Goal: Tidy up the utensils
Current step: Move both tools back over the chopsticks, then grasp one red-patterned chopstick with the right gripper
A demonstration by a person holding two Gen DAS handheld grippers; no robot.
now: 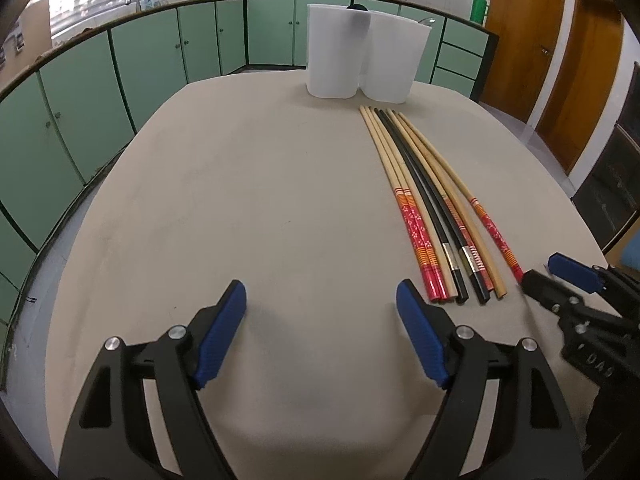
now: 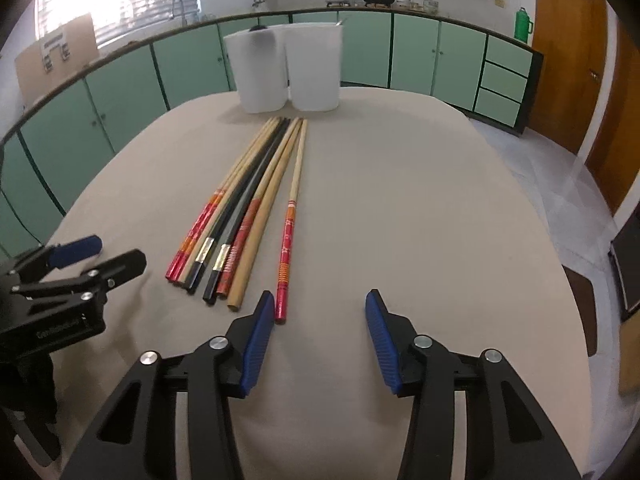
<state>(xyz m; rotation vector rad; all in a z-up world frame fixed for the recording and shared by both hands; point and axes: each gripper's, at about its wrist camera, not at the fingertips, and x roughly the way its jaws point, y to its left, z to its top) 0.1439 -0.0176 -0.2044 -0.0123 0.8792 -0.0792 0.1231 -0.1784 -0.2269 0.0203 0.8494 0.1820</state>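
Chopsticks [image 2: 240, 216] lie on the table [image 2: 420, 220], and neither tool holds one yet. The right gripper [image 2: 320, 294] has its jaws apart with nothing pinched. The near end of the lone red chopstick [image 2: 287, 240] sits just at its left finger tip, with no pad pressing on it. The left gripper [image 1: 320, 286] also has its jaws wide apart over bare table, with the bundle off to its right.

Handling, as I judge it:
- They look light, stiff and thin. The lacquered ends look slick, so I expect them to roll or pivot in the pads.
- I'd pinch across the thick patterned near end rather than the tapered far tip.
- The lone red one is the easiest pick, since it lies apart on the right with clear table beside it.
- The rest lie touching or overlapping, so closing on one will likely drag its neighbours.

Count:
- I can separate seven chopsticks: six in the fan plus the lone red one. The fan is tight, so one more may be hidden.
- They are a mix of red-patterned, plain wood and black.
- Two white containers [image 2: 262, 76] stand at the far edge, touching each other, just beyond the far tips.
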